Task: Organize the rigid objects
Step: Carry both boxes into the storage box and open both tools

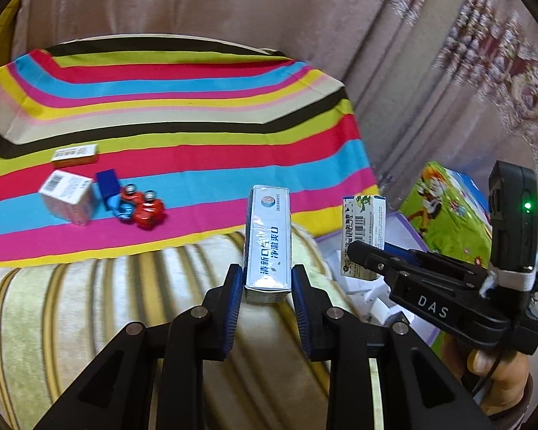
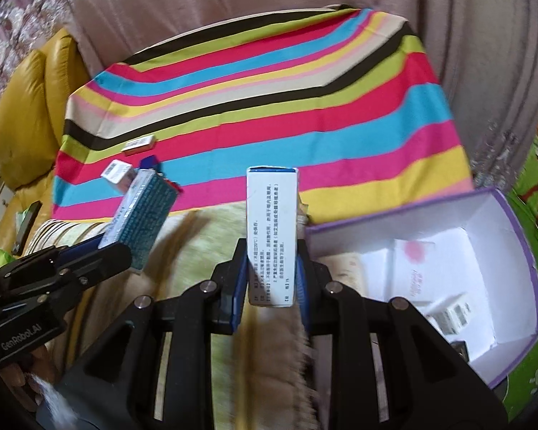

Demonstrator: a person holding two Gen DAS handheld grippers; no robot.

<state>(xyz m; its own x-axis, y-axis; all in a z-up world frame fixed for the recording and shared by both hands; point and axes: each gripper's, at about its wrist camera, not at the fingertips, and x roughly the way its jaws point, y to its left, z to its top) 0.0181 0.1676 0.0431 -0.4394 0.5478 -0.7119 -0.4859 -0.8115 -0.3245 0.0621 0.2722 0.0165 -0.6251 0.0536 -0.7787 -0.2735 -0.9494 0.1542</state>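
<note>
My left gripper (image 1: pixel 267 283) is shut on a tall white-and-blue carton (image 1: pixel 267 240) that stands upright between its blue pads. My right gripper (image 2: pixel 272 279) is shut on a white carton with small print (image 2: pixel 272 229), also upright. Each gripper shows in the other's view: the right gripper (image 1: pixel 367 254) with its barcoded carton (image 1: pixel 364 225), the left gripper (image 2: pixel 107 256) with its teal-sided carton (image 2: pixel 143 218). Both hang over a striped beige cushion (image 1: pixel 89 304), side by side and apart. An open white box with a purple rim (image 2: pixel 394 211) lies just right of the right gripper.
On the striped cloth (image 1: pixel 197 114) lie an orange-and-white carton (image 1: pixel 76 154), a barcoded white carton (image 1: pixel 68 197), a small blue box (image 1: pixel 107 182) and red bottles (image 1: pixel 145 209). Several small cartons lie inside the purple-rimmed box. A green play mat (image 1: pixel 448 200) lies right, a yellow cushion (image 2: pixel 28 107) left.
</note>
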